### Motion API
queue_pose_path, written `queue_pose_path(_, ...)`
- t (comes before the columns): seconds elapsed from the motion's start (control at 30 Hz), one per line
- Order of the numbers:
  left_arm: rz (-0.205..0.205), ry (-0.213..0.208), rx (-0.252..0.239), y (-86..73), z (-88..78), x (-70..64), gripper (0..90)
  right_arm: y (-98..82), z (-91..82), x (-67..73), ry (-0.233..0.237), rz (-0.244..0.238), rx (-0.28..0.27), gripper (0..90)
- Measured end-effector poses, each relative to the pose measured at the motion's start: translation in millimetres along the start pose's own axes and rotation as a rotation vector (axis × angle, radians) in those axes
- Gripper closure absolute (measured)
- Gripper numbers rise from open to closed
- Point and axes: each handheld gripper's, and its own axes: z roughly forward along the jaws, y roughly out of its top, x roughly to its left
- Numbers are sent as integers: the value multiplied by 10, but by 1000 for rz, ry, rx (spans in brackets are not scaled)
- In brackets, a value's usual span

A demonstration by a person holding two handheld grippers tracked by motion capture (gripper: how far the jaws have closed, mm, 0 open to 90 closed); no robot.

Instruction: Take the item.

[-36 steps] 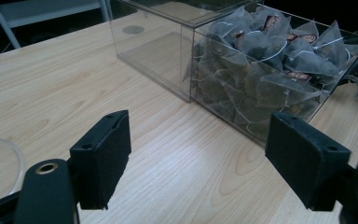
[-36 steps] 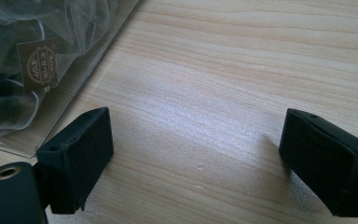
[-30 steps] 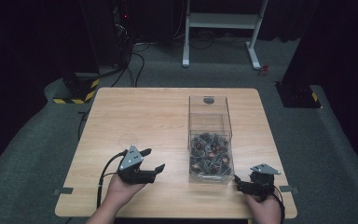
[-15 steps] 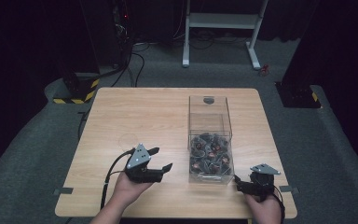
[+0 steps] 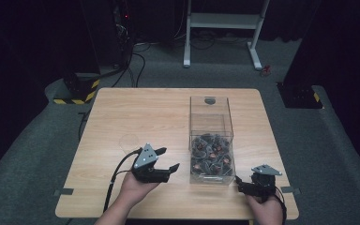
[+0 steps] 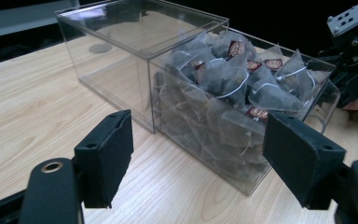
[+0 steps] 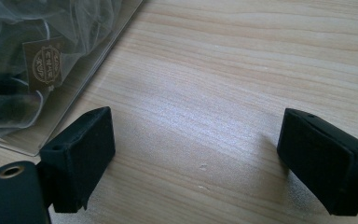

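Left gripper point(image 5: 168, 159) sits lower centre-left of the high view, held in a hand point(image 5: 136, 187) coming in from the bottom edge. Jaws wide apart, nothing between them, aimed right toward the clear box point(image 5: 211, 140). Box stands just right of centre in the high view, long axis running up-frame; a small gap of bare table point(image 5: 122, 117) between the jaw tips and the box's left wall, not touching.

Tea bags point(image 5: 211, 157) piled in the near (lower) half of the box; far half looks bare. In the left gripper view the box point(image 6: 135, 60) crosses the frame from upper left to centre right, just beyond the two black pads, with the heap of tea bags point(image 6: 233, 88) centre-right, roughly between and past the jaw tips. Pads clear of the wall, wood showing below them.

Right gripper point(image 5: 251, 183) at lower right of the high view, just beside the box's near right corner, in a hand point(image 5: 265, 211) at the bottom edge. In the right gripper view jaws also spread wide, empty, only tabletop point(image 7: 223, 93) between them. Box corner with bags point(image 7: 23, 60) sits upper left of that frame, just beyond the left jaw; whether that jaw touches the wall can't be told. Right gripper point(image 6: 354, 51) also seen at the upper right edge of the left gripper view, behind the box.
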Motion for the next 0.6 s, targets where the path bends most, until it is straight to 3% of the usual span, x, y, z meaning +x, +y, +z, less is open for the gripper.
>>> queue_pose_path(0.23,11,-19,-7,63,78,-56,251,0,-1,1,1,-1,0,112)
queue_pose_path(0.27,-52,-30,-35,59,110,-113,253,0,0,-1,1,-4,-1,112)
queue_pose_path(0.47,-48,-41,-31,67,194,-148,257,0,-1,-1,2,-4,-2,114)
queue_pose_path(0.6,-19,-50,-14,100,215,-146,260,-1,-1,0,2,-4,-2,114)
